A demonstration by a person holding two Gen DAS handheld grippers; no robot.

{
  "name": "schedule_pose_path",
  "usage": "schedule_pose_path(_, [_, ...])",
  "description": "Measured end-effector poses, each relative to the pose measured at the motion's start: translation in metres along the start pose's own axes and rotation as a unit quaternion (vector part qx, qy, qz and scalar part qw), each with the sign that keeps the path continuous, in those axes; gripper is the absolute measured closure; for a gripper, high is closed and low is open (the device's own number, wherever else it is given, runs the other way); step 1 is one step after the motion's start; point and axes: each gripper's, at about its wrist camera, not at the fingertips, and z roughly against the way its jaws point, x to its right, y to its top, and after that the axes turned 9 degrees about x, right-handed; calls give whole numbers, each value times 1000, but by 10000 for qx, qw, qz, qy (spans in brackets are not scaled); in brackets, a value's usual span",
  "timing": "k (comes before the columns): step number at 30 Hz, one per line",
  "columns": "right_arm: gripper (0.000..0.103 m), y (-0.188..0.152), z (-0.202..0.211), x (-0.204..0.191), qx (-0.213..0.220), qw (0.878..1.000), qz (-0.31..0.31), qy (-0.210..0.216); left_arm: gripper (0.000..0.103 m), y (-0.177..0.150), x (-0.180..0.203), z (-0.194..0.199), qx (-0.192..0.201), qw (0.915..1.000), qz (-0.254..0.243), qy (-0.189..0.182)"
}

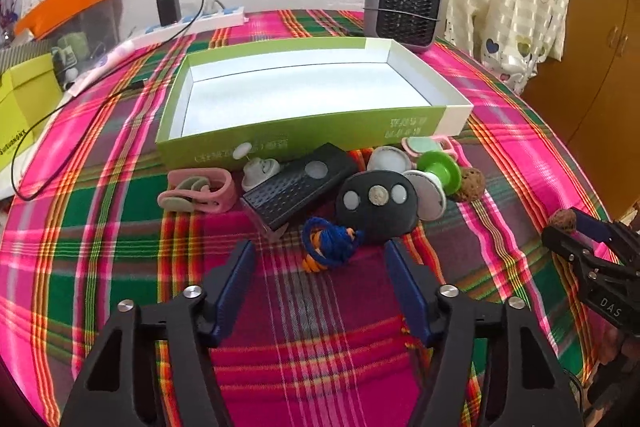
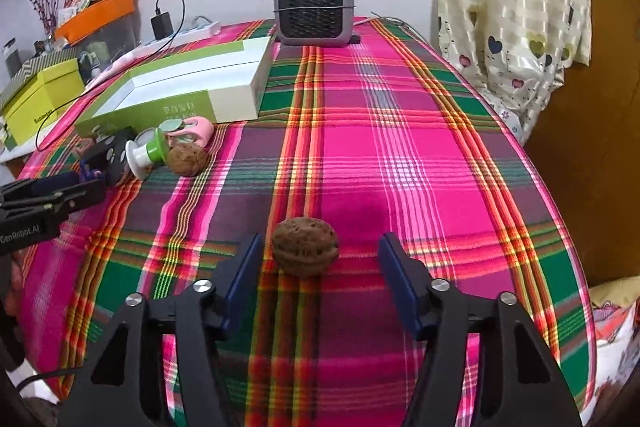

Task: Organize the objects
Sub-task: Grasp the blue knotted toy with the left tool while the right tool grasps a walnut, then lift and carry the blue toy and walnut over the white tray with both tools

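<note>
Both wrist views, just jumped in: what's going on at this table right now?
A person with a gripper in each hand is sorting small items off a plaid cloth. The right gripper is open with a walnut between its jaws, not yet pinched. The left gripper is open just short of a blue cord bundle. The green box holds nothing; the rest of the clutter sits in front of it.

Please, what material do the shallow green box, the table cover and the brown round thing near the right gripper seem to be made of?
Green box: likely cardboard, smooth printed outside, plain white inside; thin straight walls with folded corners.
Table cover: woven cloth, matte; plaid threads and slight wrinkles show.
Brown round thing: looks like a walnut shell, hard, dull, deeply pitted and ridged, though a moulded imitation cannot be ruled out.
</note>
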Motion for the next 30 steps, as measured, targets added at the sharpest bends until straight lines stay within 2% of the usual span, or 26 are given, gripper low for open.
schedule_pose_path(11, [69, 3, -2, -5, -6, 10000, 26, 12, 72, 1, -1, -1, 65, 10000, -32, -33])
schedule_pose_path(14, [69, 3, -2, -7, -6, 10000, 33, -16, 79, 1, -1, -1, 59, 10000, -24, -55])
schedule_pose_path(23, [70, 4, -2, -11, -35, 10000, 33, 26, 81, 0, -2, 2, 84, 9999, -37, -113])
schedule_pose_path(30, [70, 8, -1, -21, -47, 9997, 15, 254, 81, 3, -6, 12, 127, 9997, 34, -211])
